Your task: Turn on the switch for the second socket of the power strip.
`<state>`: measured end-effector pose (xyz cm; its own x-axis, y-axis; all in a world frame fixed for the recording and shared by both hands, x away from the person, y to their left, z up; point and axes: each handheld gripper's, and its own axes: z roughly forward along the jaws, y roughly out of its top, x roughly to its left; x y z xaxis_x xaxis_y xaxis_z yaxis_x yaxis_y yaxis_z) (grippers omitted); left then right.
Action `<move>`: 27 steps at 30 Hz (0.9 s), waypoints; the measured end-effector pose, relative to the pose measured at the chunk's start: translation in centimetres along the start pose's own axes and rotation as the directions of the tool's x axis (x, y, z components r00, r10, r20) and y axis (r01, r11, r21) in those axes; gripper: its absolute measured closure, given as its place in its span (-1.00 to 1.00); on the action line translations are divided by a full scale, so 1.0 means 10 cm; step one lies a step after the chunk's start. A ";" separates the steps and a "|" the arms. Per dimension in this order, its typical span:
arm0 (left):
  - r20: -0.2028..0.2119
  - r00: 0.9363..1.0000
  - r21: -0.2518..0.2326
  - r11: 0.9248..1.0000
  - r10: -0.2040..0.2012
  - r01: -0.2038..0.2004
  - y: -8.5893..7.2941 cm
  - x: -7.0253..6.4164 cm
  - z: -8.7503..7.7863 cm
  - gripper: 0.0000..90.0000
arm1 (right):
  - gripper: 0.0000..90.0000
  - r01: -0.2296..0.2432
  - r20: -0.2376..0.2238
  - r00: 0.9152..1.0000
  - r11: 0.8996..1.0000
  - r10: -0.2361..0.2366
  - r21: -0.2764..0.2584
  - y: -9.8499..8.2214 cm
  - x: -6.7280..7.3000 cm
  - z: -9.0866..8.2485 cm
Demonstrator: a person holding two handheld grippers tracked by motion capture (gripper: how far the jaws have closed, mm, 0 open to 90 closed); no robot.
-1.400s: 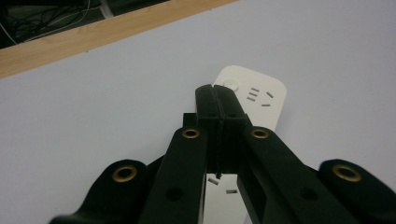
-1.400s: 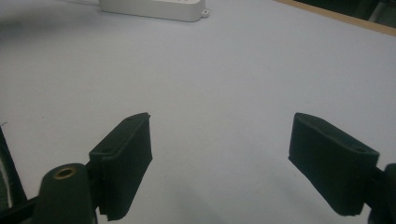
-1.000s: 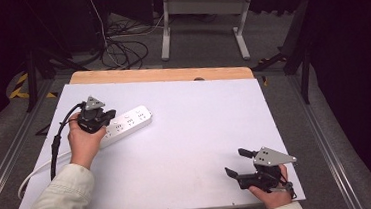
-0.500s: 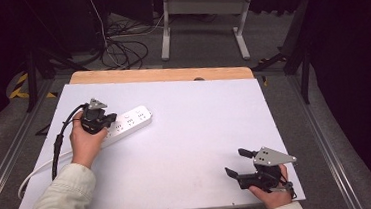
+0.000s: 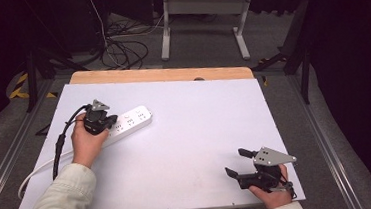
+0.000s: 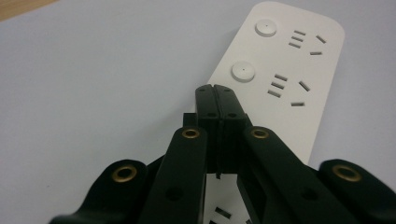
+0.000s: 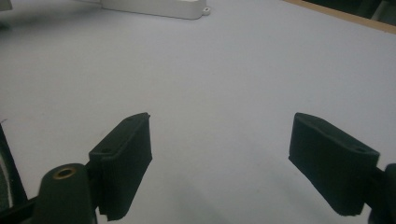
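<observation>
A white power strip (image 5: 129,121) lies on the white table at the left, its round switches and socket slots facing up (image 6: 280,70). My left gripper (image 5: 105,122) hovers over the strip's near end, jaws pressed together with nothing between them (image 6: 215,91). A black cable trails from it toward the table's left edge. At the front right corner my right gripper (image 5: 237,163) rests low over bare table with its jaws wide apart and empty (image 7: 219,154). The strip's far end shows at the top of the right gripper view (image 7: 154,8).
The white table top (image 5: 199,113) has a wooden strip (image 5: 161,75) along its far edge. A white cord (image 5: 33,171) runs from the power strip off the left side. Beyond the table stand a metal desk frame (image 5: 201,13) and loose floor cables (image 5: 118,44).
</observation>
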<state>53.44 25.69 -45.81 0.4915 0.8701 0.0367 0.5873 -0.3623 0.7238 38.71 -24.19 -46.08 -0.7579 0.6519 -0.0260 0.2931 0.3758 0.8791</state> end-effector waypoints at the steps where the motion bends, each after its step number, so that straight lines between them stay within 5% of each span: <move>1: -0.003 1.000 -0.001 1.000 0.001 -0.001 0.00 0.00 0.00 1.00 | -0.52 0.000 0.000 1.000 1.000 0.000 0.000 0.00 0.00 0.00; 5: -0.015 1.000 -0.005 1.000 0.020 -0.020 0.00 0.00 0.00 1.00 | -0.52 0.000 -0.001 1.000 1.000 0.000 0.001 0.00 0.00 0.00; 27: -0.050 0.998 -0.042 0.999 -0.035 0.033 -0.07 -0.07 0.03 1.00 | -0.52 0.003 -0.002 1.000 1.000 -0.003 0.000 0.00 0.00 -0.01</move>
<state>52.87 25.23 -46.53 0.4378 0.8979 0.0459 0.5753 -0.3190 0.7532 38.64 -24.26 -46.02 -0.7595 0.6499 -0.0277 0.2910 0.3775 0.8791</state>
